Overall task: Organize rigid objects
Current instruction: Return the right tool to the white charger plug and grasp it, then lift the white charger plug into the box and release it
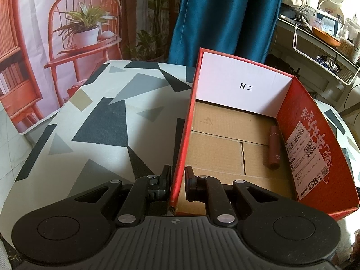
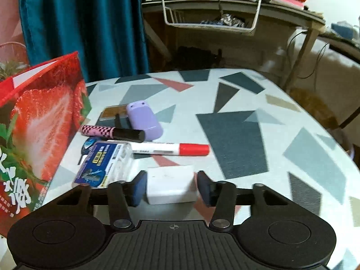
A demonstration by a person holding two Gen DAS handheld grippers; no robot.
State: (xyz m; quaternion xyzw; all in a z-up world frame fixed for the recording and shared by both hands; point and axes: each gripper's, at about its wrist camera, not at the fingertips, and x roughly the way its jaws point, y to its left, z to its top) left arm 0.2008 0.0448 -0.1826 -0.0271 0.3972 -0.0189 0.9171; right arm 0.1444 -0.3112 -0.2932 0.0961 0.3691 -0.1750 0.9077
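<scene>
My left gripper (image 1: 178,181) is shut on the left wall of the red cardboard box (image 1: 189,121), one finger outside and one inside. A reddish-brown tube (image 1: 273,147) lies inside the box by its right wall. My right gripper (image 2: 171,185) straddles a white block (image 2: 171,186); its pads stand close to the block's sides, with a small gap showing on the right. Beyond it lie a red-capped white marker (image 2: 171,149), a clear blue-labelled case (image 2: 105,164), a pink-and-black tube (image 2: 112,131), a purple case (image 2: 144,120) and a brown-and-silver item (image 2: 113,112).
The box's strawberry-printed outer wall (image 2: 38,123) stands just left of the loose items. The table (image 2: 236,135) has a geometric-pattern cloth. A teal curtain (image 1: 225,15) and a cluttered shelf with a wire basket (image 2: 211,20) stand behind the table.
</scene>
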